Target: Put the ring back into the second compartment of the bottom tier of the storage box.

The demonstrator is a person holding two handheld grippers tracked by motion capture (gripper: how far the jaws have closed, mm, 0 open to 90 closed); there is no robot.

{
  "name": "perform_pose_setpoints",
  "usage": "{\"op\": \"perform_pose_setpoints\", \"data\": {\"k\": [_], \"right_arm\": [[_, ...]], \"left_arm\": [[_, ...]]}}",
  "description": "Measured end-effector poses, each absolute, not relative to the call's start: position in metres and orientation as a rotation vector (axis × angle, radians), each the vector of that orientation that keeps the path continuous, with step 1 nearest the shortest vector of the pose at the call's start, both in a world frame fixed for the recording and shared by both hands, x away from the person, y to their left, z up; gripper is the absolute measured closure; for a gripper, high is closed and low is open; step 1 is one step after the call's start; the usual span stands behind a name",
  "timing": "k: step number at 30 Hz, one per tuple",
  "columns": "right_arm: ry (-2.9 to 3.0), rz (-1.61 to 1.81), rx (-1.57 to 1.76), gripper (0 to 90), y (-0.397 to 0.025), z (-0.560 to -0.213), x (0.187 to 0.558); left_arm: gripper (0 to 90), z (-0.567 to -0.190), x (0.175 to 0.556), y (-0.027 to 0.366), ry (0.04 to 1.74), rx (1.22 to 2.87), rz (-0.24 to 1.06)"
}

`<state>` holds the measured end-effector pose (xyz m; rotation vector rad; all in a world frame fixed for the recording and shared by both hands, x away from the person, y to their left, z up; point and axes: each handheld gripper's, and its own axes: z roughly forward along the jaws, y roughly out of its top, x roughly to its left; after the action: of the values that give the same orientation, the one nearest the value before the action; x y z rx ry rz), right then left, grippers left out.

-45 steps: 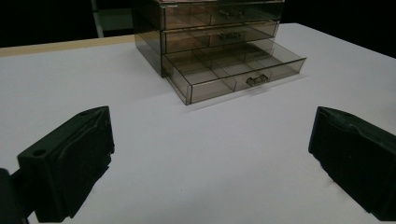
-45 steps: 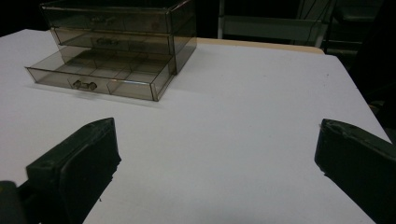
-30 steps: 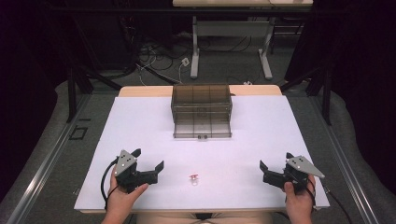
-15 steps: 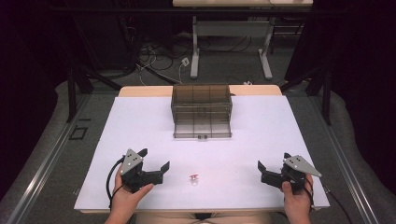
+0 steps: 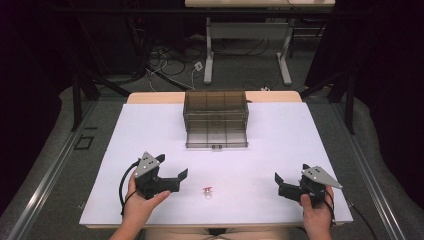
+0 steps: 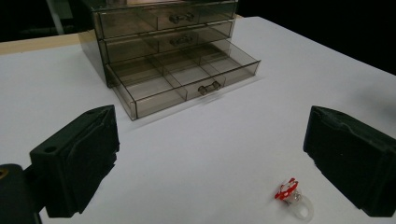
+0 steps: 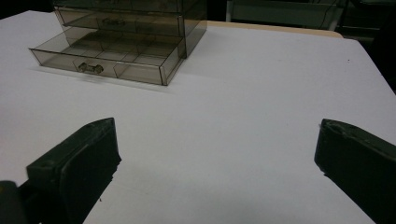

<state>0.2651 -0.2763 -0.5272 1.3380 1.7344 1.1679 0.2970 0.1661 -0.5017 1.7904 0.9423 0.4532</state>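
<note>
— White desk (image 5: 260, 150), lit against a dark room; what do we list nearest to us?

— Item one: left gripper (image 5: 176, 179), jaws wide apart, nothing between them. Since a second ago we have carried it inward and toward the ring (image 5: 207, 190); that thing now sits just beside its right jaw, low in the left gripper view (image 6: 293, 198). We judge the pick-up is about to begin, with the closing move not yet made.

— And the ring itself?

— Item two: small clear plastic band topped by a red and white ornament, lying on the bare desk near the front edge, between both hands, touching neither.

— Other side?

— Item three: right gripper (image 5: 281, 182), jaws likewise apart and empty, well apart from the ring, barely shifted.

— Farther back?

— Item four: smoky transparent drawer cabinet (image 5: 216, 107) at the desk's far middle, its bottom drawer (image 6: 187, 77) pulled out, compartments apparently empty. We take that as the ring's likely destination.
</note>
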Motion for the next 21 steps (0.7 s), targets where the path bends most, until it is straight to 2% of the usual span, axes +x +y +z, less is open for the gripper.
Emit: {"op": "perform_pose_setpoints", "data": {"k": [5,21], "right_arm": [[1.730,1.178,1.330,0.0,-0.275,-0.529,0.266],[1.750,1.169,1.339,0.0,-0.274,-0.529,0.267]], "left_arm": [[0.3,-0.496,0.301,0.159,0.910,1.825,0.446],[0.8,-0.490,0.304,0.130,0.818,1.916,0.416]]}}
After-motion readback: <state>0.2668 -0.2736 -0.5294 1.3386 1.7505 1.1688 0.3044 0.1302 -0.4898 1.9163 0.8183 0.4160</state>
